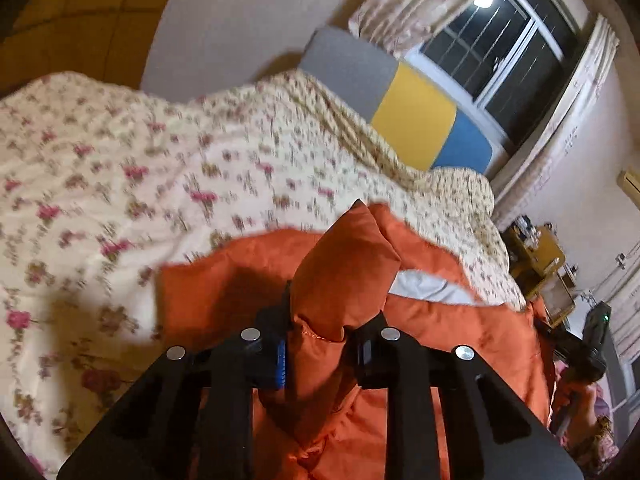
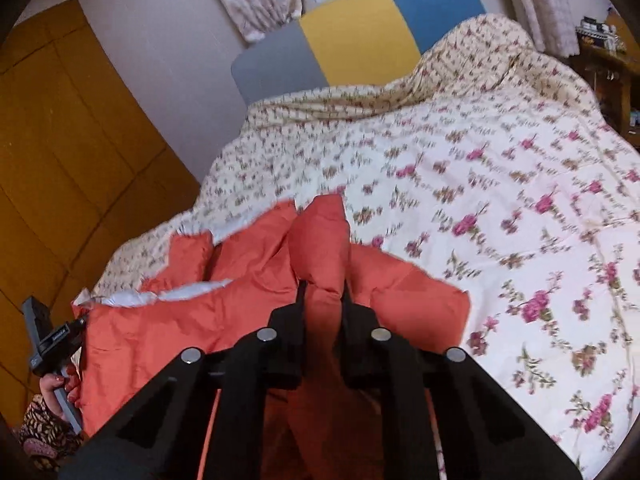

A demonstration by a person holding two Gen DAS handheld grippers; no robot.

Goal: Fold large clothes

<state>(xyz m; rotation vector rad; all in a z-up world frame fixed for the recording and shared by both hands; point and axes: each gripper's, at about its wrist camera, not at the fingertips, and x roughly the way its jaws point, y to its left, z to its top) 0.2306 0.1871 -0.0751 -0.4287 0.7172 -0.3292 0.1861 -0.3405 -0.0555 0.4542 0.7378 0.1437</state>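
Here, each gripper — left gripper point(image 1: 322, 330), right gripper point(image 2: 323, 300) — clamps a bunched fold of the orange jacket point(image 1: 344, 256), raised over the near edge of the floral bed point(image 1: 120, 152).

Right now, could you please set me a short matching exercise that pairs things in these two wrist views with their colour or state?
Things:
1. jacket
2. bed cover
3. headboard
4. left gripper

Descriptions:
A. grey, yellow and blue panels
B. shut on a bunched fold of fabric
C. orange, with a pale lining showing
D. cream with pink flowers

Pairs: 1-C, 2-D, 3-A, 4-B
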